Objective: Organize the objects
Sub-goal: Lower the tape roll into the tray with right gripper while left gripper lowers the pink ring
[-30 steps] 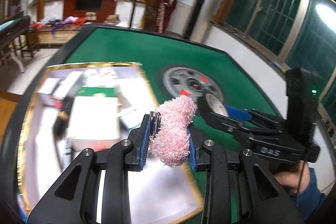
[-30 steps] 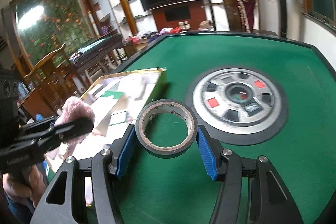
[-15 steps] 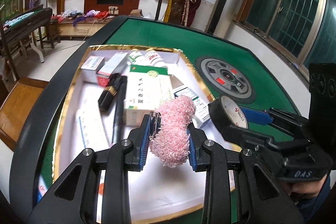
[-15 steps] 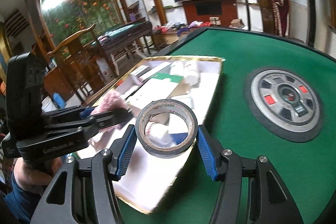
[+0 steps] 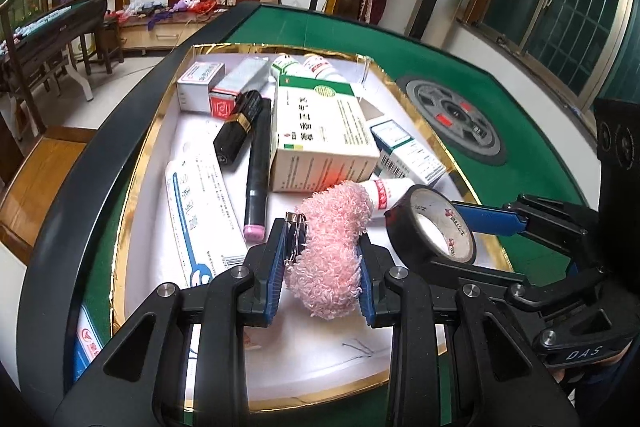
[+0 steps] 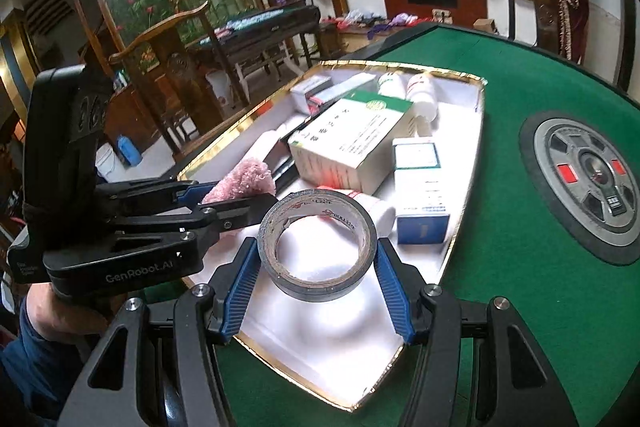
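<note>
Green desk (image 5: 400, 59) below. Both tools swung from felt to over white tray (image 5: 152, 147): left tool (image 5: 322, 281) clamps pink fuzzy toy (image 5: 332, 243) at tray's 6 o'clock, right tool (image 6: 316, 281) clamps tape roll (image 6: 318, 247) at 5. Release likely next.

Bench (image 5: 400, 39) felt deep green, rim black. Tray (image 5: 216, 47) white inside, gold foil edge. Fluffy toy (image 5: 332, 251) pale pink, looped texture, silver ring at one side. Tape roll (image 5: 434, 231) black outside, tan core with red print. Left gripper (image 5: 322, 279) and right gripper (image 6: 316, 279) black, pads bright blue, ribbed. Big carton (image 5: 320, 135) white with green top band, red mark. Small box (image 6: 420, 195) white over blue base. Marker (image 5: 256, 167) black, pink tip. Round bench centrepiece (image 6: 592, 183) grey on black ring, red squares.
</note>
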The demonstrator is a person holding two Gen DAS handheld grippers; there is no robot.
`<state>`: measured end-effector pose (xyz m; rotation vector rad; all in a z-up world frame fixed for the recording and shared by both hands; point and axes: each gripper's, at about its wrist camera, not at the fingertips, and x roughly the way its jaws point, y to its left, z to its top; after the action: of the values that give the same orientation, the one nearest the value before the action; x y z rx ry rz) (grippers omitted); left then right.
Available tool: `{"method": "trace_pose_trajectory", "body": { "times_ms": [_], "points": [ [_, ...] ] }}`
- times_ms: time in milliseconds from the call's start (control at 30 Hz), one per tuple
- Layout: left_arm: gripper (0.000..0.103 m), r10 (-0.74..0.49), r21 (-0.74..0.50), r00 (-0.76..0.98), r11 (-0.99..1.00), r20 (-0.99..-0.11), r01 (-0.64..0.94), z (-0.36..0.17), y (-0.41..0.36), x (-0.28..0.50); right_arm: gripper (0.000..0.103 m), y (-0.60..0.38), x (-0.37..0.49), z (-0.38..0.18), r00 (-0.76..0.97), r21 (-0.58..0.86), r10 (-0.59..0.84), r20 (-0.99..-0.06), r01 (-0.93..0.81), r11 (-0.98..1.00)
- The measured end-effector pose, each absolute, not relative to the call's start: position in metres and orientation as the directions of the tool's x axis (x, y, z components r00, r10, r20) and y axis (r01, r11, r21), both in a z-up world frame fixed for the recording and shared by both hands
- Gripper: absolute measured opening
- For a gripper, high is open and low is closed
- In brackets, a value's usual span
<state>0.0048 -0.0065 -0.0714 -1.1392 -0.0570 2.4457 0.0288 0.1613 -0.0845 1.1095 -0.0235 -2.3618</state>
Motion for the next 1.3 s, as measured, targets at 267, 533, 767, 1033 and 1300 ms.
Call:
{"method": "trace_pose_trajectory", "body": {
  "times_ms": [267,533,767,1033,1300],
  "points": [
    [0.030,0.387,-0.195,-0.538,-0.905,-0.749,-0.379,-0.081,-0.004,0.000,0.058,0.151,0.029,-0.093,-0.493,0.201,-0.454,-0.742,0.483,-0.852],
    [0.030,0.358,-0.139,-0.508,-0.898,-0.784,-0.418,-0.083,0.000,-0.002,0.058,0.134,0.025,-0.098,-0.458,0.127,-0.416,-0.786,0.538,-0.833],
    [0.030,0.335,-0.120,-0.502,-0.903,-0.798,-0.413,-0.089,-0.001,-0.005,0.058,0.129,0.023,-0.100,-0.439,0.109,-0.406,-0.801,0.560,-0.821],
    [0.030,0.312,-0.088,-0.501,-0.903,-0.807,-0.420,-0.091,0.005,-0.009,0.058,0.129,0.020,-0.103,-0.443,0.076,-0.379,-0.812,0.563,-0.823],
    [0.030,0.284,-0.049,-0.499,-0.901,-0.819,-0.431,-0.091,0.011,-0.014,0.058,0.126,0.014,-0.104,-0.441,0.047,-0.354,-0.825,0.570,-0.821]
  ]
}}
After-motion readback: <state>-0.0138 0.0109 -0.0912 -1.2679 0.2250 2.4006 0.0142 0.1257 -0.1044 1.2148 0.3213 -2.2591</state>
